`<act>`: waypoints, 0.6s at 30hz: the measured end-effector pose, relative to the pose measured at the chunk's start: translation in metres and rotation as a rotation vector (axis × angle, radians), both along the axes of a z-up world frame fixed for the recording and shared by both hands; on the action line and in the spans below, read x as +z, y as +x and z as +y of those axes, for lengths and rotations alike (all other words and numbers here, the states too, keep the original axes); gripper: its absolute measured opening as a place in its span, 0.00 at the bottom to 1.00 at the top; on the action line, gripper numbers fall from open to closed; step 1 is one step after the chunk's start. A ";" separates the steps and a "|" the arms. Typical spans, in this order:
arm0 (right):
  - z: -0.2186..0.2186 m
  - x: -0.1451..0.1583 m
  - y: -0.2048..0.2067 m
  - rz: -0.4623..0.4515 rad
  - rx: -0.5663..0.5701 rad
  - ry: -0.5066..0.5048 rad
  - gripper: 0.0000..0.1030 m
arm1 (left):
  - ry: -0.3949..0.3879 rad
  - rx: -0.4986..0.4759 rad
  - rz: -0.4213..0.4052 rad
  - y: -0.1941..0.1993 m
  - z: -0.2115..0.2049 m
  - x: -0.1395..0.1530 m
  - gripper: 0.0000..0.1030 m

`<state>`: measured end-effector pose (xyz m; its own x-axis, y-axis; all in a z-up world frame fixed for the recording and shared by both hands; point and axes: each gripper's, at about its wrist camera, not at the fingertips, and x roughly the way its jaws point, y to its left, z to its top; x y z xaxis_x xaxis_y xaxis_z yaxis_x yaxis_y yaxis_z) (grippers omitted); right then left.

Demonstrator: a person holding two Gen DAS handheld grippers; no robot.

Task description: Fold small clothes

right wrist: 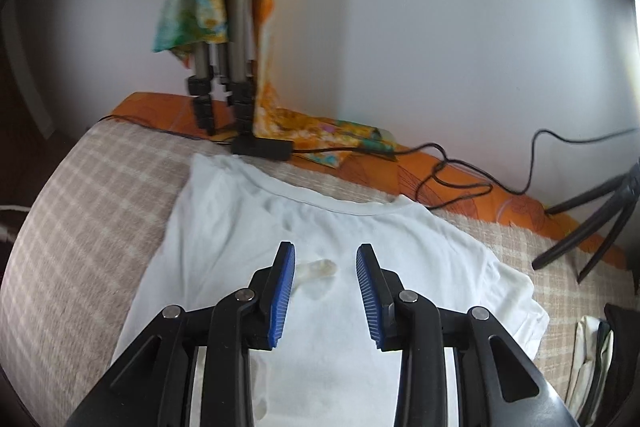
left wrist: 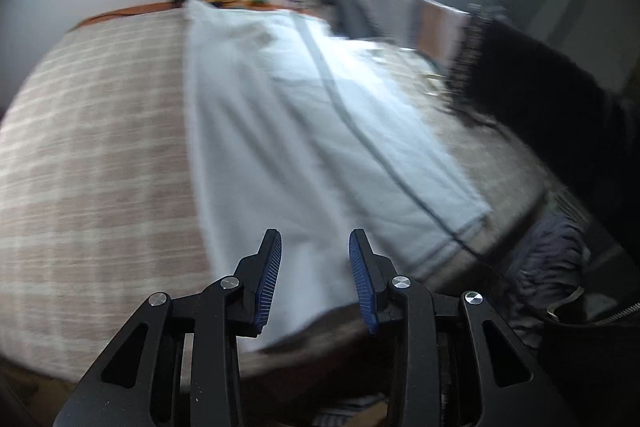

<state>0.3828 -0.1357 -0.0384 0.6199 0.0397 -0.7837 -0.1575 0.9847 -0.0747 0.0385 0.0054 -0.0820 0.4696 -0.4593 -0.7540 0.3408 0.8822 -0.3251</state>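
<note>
- On the checked bedspread (right wrist: 80, 211): 1 white T-shirt (right wrist: 240, 211) lies flat, long axis running from the near hem away to the neckline by the wall.
- Left gripper (left wrist: 315, 247): jaws apart, nothing held, hovering at the hem end, shirt straight ahead.
- Right gripper (right wrist: 325, 261): jaws apart, empty, over the chest, neckline ahead; nearer the collar.
- Count: 1 shirt, 2 grippers, 1 dark garment pile (left wrist: 548, 259) off to the right.
- Likely next: pinch hem and shoulder.
</note>
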 end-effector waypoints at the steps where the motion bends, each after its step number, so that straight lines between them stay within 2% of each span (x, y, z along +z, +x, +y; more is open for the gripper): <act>1: 0.004 0.002 -0.001 -0.001 0.013 -0.004 0.32 | 0.013 0.039 0.013 0.003 0.007 -0.003 0.33; 4: 0.014 0.001 -0.003 0.017 0.050 0.003 0.32 | 0.015 0.092 0.069 0.007 0.019 -0.016 0.33; 9: 0.024 -0.008 -0.009 0.039 0.109 0.026 0.32 | 0.068 0.052 0.092 0.006 0.011 -0.033 0.32; 10: 0.024 -0.011 -0.010 0.048 0.118 0.025 0.32 | 0.083 0.049 0.078 0.005 0.011 -0.034 0.27; 12: 0.029 -0.019 -0.007 0.071 0.126 -0.047 0.32 | 0.182 0.021 0.024 0.000 0.006 -0.033 0.23; 14: 0.030 -0.027 -0.002 0.102 0.118 -0.137 0.32 | 0.239 0.029 0.001 -0.005 0.007 -0.032 0.23; 16: 0.027 -0.027 0.003 0.086 0.102 -0.174 0.32 | 0.221 0.052 -0.003 -0.005 0.013 -0.029 0.23; 18: 0.023 -0.018 0.008 0.059 0.114 -0.102 0.32 | 0.168 0.079 -0.002 -0.004 0.022 -0.026 0.23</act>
<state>0.3905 -0.1130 -0.0568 0.5685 0.0257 -0.8223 -0.2749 0.9480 -0.1604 0.0348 0.0273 -0.1083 0.5006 -0.2883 -0.8163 0.2684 0.9481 -0.1702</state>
